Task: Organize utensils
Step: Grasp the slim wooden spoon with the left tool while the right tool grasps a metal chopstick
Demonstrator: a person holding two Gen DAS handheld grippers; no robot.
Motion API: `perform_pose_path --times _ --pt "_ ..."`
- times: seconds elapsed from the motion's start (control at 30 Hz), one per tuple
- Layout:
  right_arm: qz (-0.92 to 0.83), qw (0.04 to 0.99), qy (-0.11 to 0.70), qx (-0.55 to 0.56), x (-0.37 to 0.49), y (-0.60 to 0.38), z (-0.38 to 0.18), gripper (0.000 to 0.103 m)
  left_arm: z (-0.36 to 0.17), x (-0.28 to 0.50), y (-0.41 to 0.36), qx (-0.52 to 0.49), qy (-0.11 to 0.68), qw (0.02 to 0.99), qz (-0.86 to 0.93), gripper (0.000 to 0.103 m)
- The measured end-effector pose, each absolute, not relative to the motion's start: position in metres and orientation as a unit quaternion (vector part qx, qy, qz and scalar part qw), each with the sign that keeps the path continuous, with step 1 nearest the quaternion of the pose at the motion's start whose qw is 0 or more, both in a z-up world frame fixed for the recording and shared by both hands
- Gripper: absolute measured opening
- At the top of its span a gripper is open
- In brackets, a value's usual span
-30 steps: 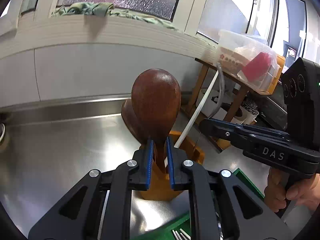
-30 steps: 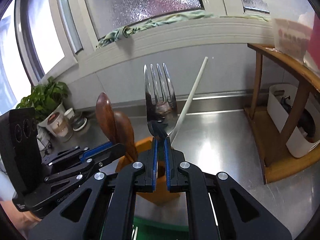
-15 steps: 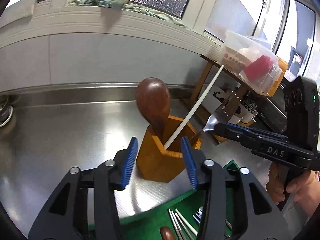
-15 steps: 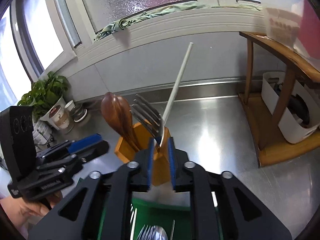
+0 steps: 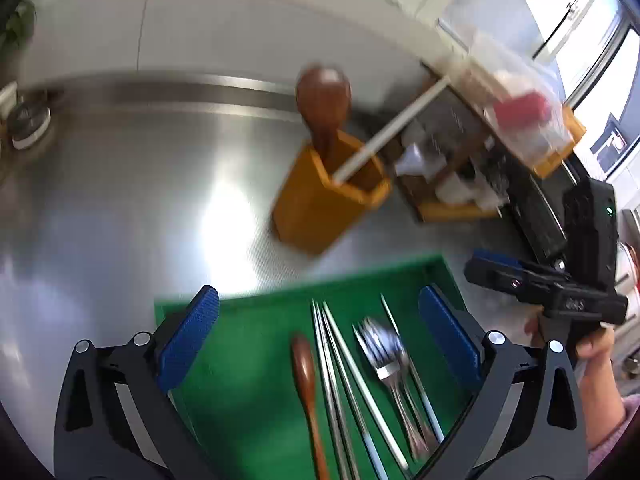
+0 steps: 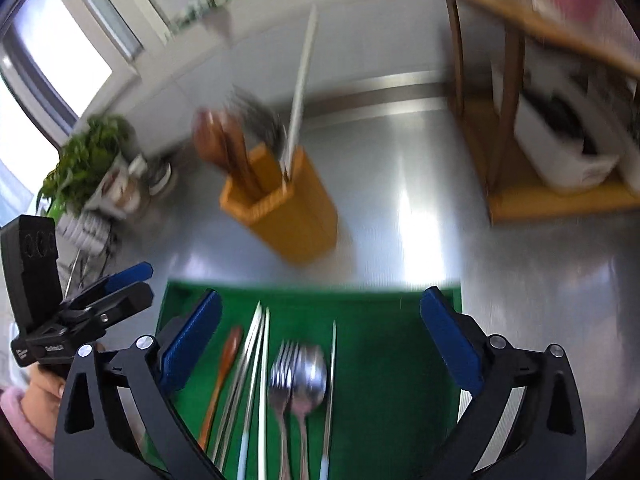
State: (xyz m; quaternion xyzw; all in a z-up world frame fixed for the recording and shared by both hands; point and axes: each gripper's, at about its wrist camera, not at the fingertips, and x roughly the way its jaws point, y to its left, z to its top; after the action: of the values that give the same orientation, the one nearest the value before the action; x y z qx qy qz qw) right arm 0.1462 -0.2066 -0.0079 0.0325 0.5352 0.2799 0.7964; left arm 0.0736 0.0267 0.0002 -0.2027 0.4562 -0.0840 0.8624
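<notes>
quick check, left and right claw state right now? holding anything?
Left claw: open, holding nothing, above the green tray.
Right claw: open, holding nothing, above the same tray.

Beyond the left gripper's (image 5: 319, 340) blue ribbed pads (image 5: 188, 338) stands an orange-yellow holder (image 5: 320, 204) with a dark brown spoon (image 5: 323, 98) and a white stick (image 5: 394, 128). Below the pads, a bright green tray (image 5: 256, 360) carries silver cutlery (image 5: 384, 356) and a reddish-brown spoon (image 5: 306, 376).
</notes>
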Motion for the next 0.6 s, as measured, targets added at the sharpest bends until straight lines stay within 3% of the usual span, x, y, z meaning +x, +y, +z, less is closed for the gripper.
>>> perform_pose_path --times 0.33,0.5,0.6 --pt "0.284 0.731 0.619 -0.037 0.107 -0.201 -0.031 0.098 -0.032 0.055 0.013 -0.227 0.581 0.777 -0.085 0.094" --pt "0.267 0.685 0.677 -0.035 0.101 -0.194 -0.056 0.049 -0.051 0.05 0.005 -0.223 0.621 0.747 -0.081 0.075" --pt "0.243 0.677 0.692 -0.061 0.098 -0.188 -0.069 0.029 -0.06 0.051 0.001 -0.216 0.637 0.737 -0.073 0.063"
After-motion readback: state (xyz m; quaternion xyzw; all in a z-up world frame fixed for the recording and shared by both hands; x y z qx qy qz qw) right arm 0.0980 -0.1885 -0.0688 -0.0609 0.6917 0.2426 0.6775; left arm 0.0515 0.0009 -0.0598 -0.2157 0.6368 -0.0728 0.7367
